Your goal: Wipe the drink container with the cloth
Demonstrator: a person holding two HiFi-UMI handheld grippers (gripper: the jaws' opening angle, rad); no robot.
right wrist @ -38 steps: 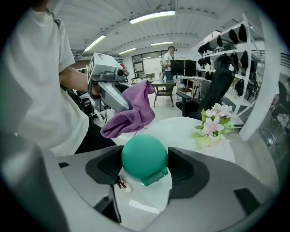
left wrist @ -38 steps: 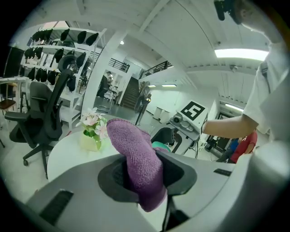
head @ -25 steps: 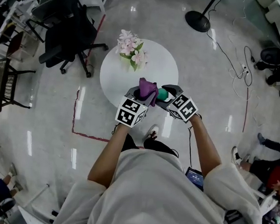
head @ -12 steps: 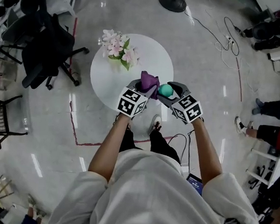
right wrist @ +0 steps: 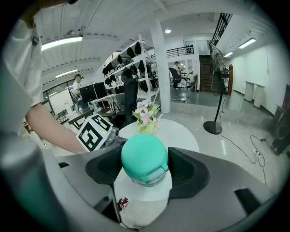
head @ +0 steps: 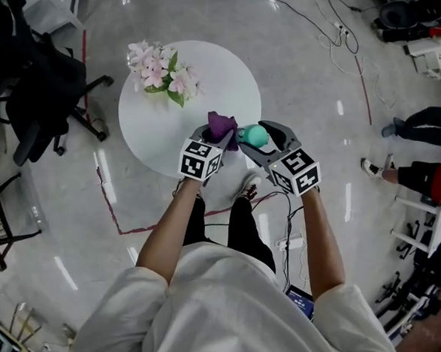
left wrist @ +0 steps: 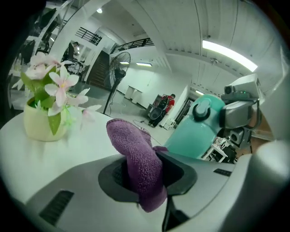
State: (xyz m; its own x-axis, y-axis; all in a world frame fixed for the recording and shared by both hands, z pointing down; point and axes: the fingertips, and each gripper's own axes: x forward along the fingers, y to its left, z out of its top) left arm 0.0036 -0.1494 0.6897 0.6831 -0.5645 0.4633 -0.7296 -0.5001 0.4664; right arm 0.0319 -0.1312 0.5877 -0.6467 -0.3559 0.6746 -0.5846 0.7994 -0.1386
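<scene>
My left tongs [head: 222, 132] are pinched shut on the purple cloth [left wrist: 138, 158], which stands up out of the jaws. My right tongs [head: 258, 139] sit wide, clamped round the white drink container [right wrist: 142, 192] under its teal lid [right wrist: 144, 158]. I hold it just right of the cloth, over the near edge of the round white table [head: 219, 81]. A pot of pink flowers [head: 161, 73] stands far left on the table, well apart. A black office chair [head: 39, 83] sits to the left, and cables [head: 343, 41] trail across the floor far right.
</scene>
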